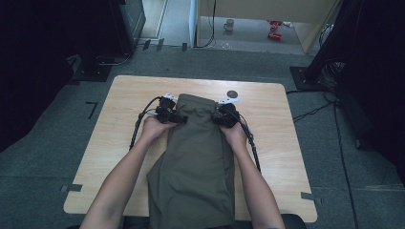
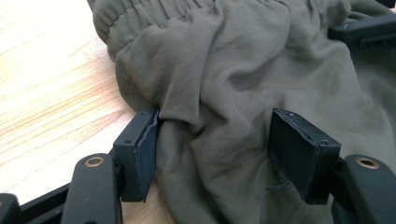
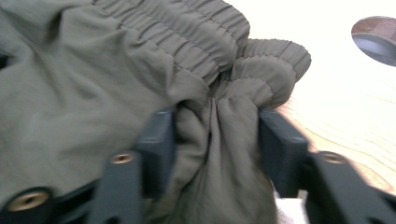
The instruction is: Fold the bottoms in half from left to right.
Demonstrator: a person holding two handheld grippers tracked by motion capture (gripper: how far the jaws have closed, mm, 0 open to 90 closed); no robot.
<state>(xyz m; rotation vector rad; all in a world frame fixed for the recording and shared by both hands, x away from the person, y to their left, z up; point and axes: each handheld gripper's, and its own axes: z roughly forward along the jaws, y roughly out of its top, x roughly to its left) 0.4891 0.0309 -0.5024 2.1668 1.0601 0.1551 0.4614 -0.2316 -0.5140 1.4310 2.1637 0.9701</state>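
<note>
Both tongs (image 1: 173, 116) (image 1: 224, 118) gape open astride bunched olive trousers (image 1: 196, 157), gripping nothing.

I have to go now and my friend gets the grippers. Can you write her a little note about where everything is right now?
Left gripper: jaws wide apart around a fold at the left side of the olive trousers, near the waistband; not closed yet.
Right gripper: jaws on both sides of a bunch of cloth just below the elastic waistband; the picture is blurry, so a firm grip can't be confirmed.
The trousers lie lengthwise on the wooden table, waistband at the far end, legs hanging over the near edge.
Done: both grippers are at the waistband corners.
Left: probably close both and then fold or move the trousers.
</note>
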